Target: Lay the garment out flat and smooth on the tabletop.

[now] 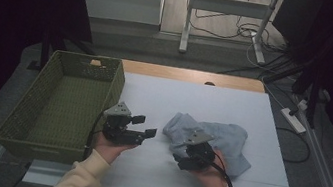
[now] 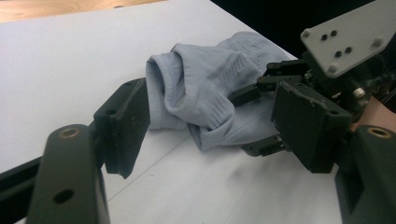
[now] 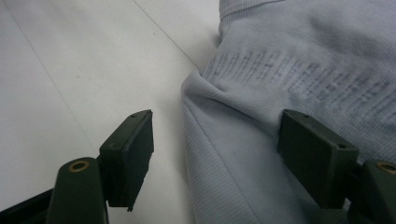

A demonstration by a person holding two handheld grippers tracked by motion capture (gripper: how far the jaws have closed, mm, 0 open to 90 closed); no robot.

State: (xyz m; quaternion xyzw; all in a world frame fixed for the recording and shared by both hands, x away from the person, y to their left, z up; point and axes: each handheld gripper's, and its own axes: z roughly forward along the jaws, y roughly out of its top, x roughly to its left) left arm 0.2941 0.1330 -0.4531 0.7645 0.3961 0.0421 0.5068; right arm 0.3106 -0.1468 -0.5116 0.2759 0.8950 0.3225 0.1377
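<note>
The pale blue sock lies crumpled on the white sheet, right of the green basket. Right gripper: jaws apart, straddling the sock's edge, not clamped. Left gripper: jaws apart, empty, between basket and sock.

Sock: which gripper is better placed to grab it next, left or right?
Right. The right gripper sits at the sock, jaws open, with a fold of the fabric between them in its own view. The left gripper is open too, but off the sock over bare table.
</note>
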